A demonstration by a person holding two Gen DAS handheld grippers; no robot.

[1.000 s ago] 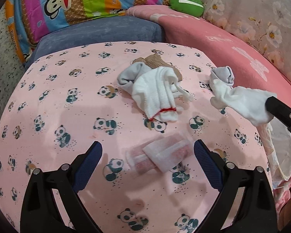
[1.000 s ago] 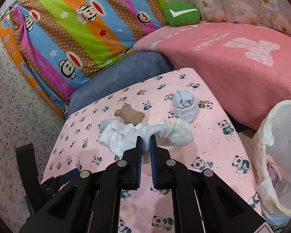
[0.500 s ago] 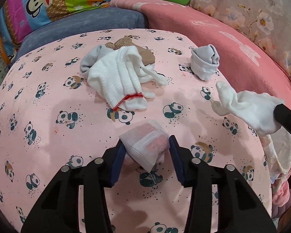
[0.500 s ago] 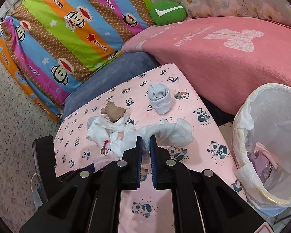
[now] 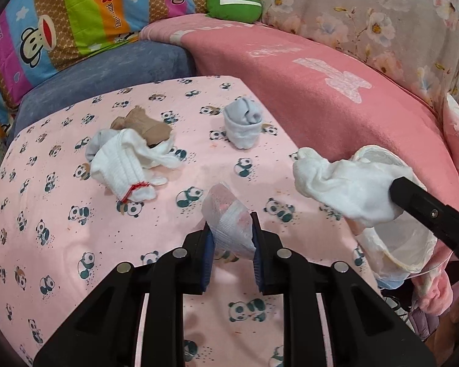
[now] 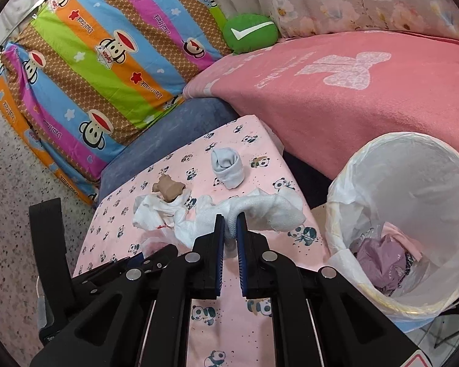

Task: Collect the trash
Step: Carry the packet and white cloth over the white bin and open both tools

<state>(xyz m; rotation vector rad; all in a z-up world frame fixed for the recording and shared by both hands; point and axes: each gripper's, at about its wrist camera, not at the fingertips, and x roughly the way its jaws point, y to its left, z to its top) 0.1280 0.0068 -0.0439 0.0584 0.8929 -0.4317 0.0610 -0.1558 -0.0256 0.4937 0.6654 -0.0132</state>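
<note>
Both grippers have swung toward the lined bin (image 6: 413,214) at three o'clock: left gripper (image 5: 231,240), jaws just closing, pinches the crumpled wrapper (image 5: 229,217); right gripper (image 6: 230,232) pinches a white sock (image 6: 269,211), carrying both for dumping.

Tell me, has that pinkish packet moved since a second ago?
Yes. The packet, earlier flat on the panda sheet, is now lifted off it, pinched in the just-closed left gripper.

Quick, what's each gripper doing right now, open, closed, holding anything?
Left gripper: jaws have just been closing, now shut on the crumpled wrapper.
Right gripper: shut on the white sock.
</note>
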